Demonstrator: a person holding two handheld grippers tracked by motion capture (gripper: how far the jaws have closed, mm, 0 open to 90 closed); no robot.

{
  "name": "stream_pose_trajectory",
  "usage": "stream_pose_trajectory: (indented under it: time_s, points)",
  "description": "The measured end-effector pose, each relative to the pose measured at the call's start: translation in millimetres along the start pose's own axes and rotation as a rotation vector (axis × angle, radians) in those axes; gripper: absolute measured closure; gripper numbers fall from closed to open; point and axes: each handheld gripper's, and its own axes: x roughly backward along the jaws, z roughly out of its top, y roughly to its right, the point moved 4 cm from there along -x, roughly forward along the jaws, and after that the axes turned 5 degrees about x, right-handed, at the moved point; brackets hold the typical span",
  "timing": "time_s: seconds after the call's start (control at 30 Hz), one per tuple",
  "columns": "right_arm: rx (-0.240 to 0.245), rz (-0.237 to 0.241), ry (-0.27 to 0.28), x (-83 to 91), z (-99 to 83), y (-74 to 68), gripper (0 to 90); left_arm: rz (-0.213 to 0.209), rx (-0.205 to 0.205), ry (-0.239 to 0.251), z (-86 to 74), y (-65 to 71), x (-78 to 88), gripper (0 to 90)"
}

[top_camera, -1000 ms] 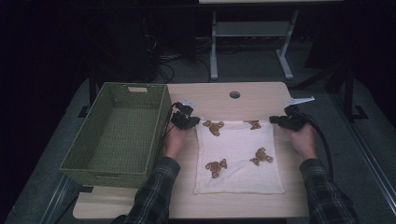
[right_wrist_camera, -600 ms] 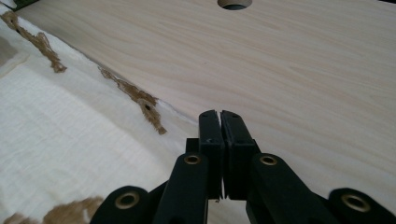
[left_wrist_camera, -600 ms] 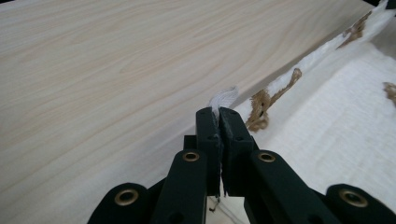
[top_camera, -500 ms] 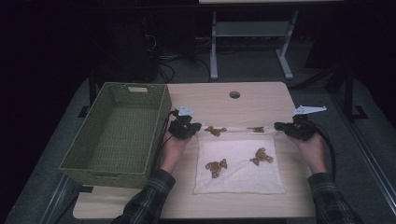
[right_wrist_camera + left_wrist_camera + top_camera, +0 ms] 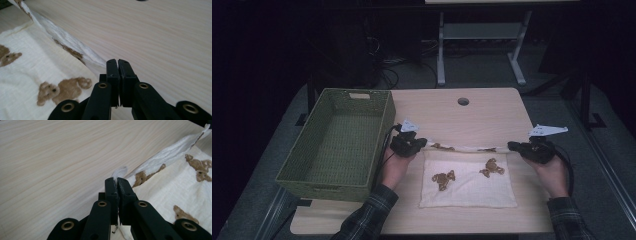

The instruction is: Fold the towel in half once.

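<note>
Spanning the middle of the high view, a pale wooden table (image 5: 492, 107) with a round hole (image 5: 463, 101) near its far edge stands on dark grey floor; the room beyond is dim, with a light metal frame (image 5: 479, 37) and loose cables (image 5: 392, 75) in the shadows.

Both forearms, in plaid sleeves, come in from the near edge, the hands well apart and level with each other. The left claw (image 5: 412, 145) points across the table toward the right claw (image 5: 524, 148), and each bears a grey plate on top.

One cloth (image 5: 469, 182), white with brown bears, lies between the claws. Its far edge is lifted off the wood and stretched in a line from claw to claw, folded toward the person, while the near part lies flat just in front of the hands.

In the left gripper view the left claw (image 5: 117, 181) is pressed together on a corner of the cloth (image 5: 175, 182), a white tip poking up past its jaws. In the right gripper view the right claw (image 5: 117, 62) is likewise pressed together, with the cloth's (image 5: 30, 57) edge running into it from the side.

One green woven basket (image 5: 337, 140) stands just beside the left claw, on its outer side.

Two bears show whole on the flat part, two more partly along the lifted fold.
</note>
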Motion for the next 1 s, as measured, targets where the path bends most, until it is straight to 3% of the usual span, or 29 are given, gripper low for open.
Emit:
stream_pose_trajectory:
  time_s: [0.1,0.27,0.8,1.0]
  points:
    - [0.003,0.005,-0.009,3.6,-5.4,-4.9,87.7,0.012,-0.01,-0.001,-0.8,3.1,3.2,87.2]
    - [0.009,0.006,-0.014,12.2,-14.2,-12.6,87.7,-0.01,-0.015,-0.012,-5.8,12.2,10.4,87.2]
    - [0.044,0.013,-0.008,36.7,-30.6,-38.3,87.7,-0.054,-0.108,-0.035,-34.1,38.1,33.2,87.2]
    - [0.042,0.021,-0.004,46.6,-38.0,-47.1,87.6,-0.065,-0.11,-0.044,-44.2,42.4,41.4,87.2]
